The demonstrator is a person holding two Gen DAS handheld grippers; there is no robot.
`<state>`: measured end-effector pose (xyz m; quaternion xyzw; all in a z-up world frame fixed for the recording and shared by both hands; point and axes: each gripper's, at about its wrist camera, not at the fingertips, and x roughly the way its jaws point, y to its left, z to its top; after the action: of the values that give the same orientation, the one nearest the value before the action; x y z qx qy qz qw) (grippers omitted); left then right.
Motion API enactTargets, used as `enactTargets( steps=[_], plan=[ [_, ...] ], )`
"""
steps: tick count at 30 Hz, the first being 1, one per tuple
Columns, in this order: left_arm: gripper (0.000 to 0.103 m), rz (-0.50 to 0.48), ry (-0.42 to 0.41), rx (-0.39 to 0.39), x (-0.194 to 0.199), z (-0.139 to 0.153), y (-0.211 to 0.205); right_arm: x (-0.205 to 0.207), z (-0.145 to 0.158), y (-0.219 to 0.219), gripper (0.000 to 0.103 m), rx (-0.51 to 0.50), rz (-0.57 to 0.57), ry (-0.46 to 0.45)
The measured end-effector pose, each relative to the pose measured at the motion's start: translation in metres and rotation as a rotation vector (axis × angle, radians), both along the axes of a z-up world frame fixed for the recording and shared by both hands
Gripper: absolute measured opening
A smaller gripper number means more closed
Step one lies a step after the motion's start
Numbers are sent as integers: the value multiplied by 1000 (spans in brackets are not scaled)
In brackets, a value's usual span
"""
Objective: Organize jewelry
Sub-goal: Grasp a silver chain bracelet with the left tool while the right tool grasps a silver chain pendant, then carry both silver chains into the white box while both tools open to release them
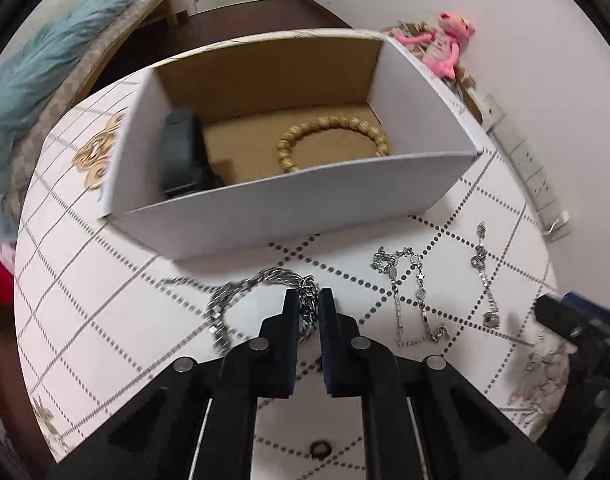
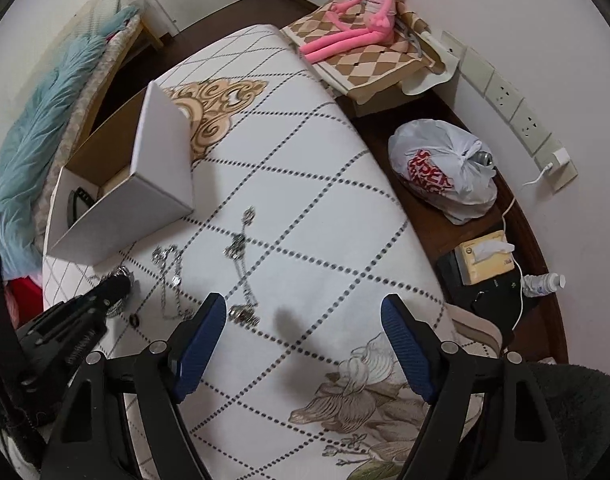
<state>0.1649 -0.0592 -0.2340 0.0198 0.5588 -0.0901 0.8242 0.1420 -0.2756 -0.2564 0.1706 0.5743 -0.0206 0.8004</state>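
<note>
Here left gripper (image 1: 308,300) jaws pinch chain (image 1: 241,292) beside box (image 1: 289,208).

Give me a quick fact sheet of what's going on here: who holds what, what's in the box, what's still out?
left gripper: fingers closed on the chunky silver chain
right gripper: fingers open, holding nothing, over the tablecloth
white box: holds a wooden bead bracelet and a dark object
still outside the box: thin silver necklace, silver pendant chain
background: pink plush toy
</note>
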Motion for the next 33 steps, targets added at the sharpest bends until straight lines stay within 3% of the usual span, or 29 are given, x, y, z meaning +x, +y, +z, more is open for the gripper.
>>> enactTargets(
  steps=[6,10,12,13,18,25,33],
  plan=[
    [7,80,-36,-74,-19,31,42,-3,-8,26,68,-18,65,-4],
    [7,115,-54,-104,-33,46,62,-1,-15,48,54,-67,113,-20],
    [7,122,-62,-103,-37,51,66,0,-14,57,33,-117,136,-40],
    [7,124,-62,-105,-38,52,70,0,-14,60,13,-128,144,-42],
    [7,125,-54,-130,-36,56,72,-2,-4,70,13,-80,166,-59],
    [7,118,-90,-191,-33,86,72,2,70,73,12,62,197,-173],
    [7,80,-168,-278,-3,143,67,34,146,74,12,169,257,-262]
  ],
)
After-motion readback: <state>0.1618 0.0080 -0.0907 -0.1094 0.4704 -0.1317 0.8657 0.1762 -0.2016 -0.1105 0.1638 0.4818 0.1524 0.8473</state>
